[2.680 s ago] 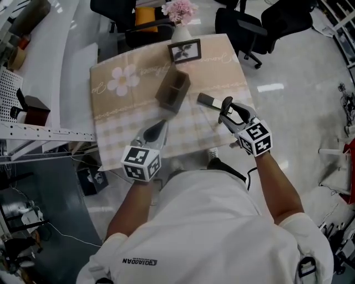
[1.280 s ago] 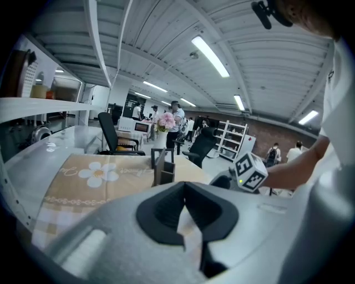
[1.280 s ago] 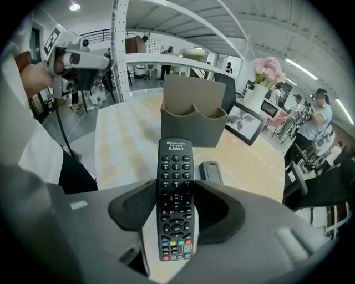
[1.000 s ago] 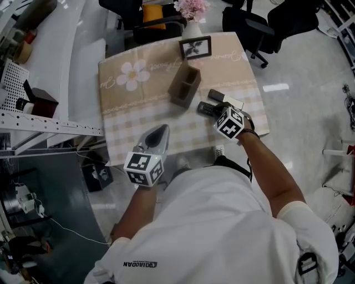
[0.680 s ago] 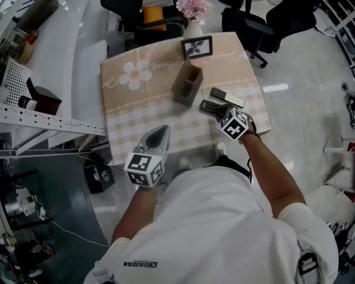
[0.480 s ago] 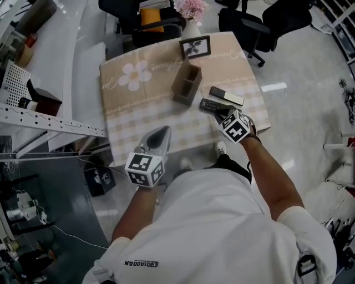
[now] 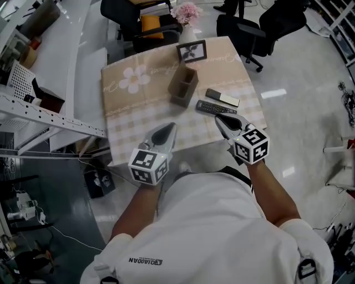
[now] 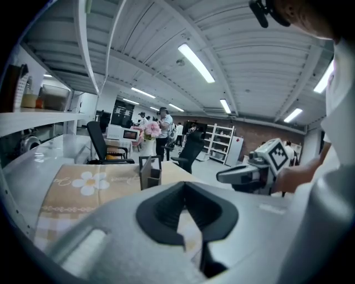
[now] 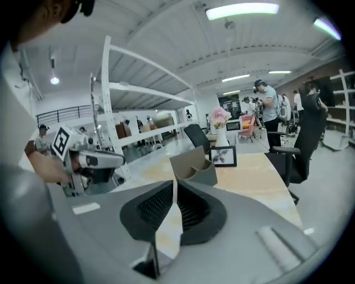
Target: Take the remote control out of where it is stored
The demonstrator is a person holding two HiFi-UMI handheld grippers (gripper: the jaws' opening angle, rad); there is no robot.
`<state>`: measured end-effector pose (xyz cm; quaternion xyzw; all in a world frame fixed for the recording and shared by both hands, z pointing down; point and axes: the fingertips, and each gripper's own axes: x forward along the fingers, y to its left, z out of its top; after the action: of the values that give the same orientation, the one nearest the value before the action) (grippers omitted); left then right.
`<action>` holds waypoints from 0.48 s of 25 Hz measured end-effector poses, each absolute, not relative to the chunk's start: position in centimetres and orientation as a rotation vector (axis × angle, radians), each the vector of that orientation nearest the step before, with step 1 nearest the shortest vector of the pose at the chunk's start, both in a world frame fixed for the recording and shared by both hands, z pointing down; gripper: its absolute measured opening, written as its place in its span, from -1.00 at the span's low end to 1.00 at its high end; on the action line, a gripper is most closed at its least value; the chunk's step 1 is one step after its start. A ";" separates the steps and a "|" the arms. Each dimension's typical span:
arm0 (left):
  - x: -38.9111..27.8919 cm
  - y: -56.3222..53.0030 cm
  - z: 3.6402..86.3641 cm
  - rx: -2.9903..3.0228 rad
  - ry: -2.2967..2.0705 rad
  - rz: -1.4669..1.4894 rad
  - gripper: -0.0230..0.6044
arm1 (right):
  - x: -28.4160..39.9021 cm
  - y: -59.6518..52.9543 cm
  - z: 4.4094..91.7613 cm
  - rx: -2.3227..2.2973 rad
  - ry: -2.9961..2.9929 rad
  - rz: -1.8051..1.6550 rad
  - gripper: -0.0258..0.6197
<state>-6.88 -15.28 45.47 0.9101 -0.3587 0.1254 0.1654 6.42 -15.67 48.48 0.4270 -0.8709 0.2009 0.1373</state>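
Looks finished to me: the remote control (image 7: 215, 107) lies flat by the tabletop's (image 7: 138, 119) right edge, clear of the holder (image 7: 183, 86), next to a second remote (image 7: 222, 97), while the right gripper (image 7: 218, 118) and left gripper (image 7: 171, 127) hover empty, fingers together.

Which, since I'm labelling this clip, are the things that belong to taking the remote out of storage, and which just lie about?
Job: brown compartmented storage holder; black button-covered remote control; dark slim remote with a pale edge, beside it.
Lying about: black-framed picture; white vase of pink flowers; beige flower-print tablecloth.
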 end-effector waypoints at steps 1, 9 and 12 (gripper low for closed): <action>-6.4 -14.7 45.0 2.594 -1.029 0.344 -0.91 | 6.7 -15.2 47.4 1.244 -2.562 0.599 -0.83; -1.8 -9.8 42.6 2.537 -1.115 0.208 -0.91 | 8.8 -10.2 41.7 1.106 -2.780 0.544 -0.90; 0.8 -7.6 42.0 2.537 -1.133 0.190 -0.91 | 10.9 -7.7 41.5 1.060 -2.799 0.545 -0.90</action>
<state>0.82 -7.62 41.99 0.8964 -0.4005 0.0672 0.1775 10.91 -7.66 41.54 0.3481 -0.9188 0.1791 0.0497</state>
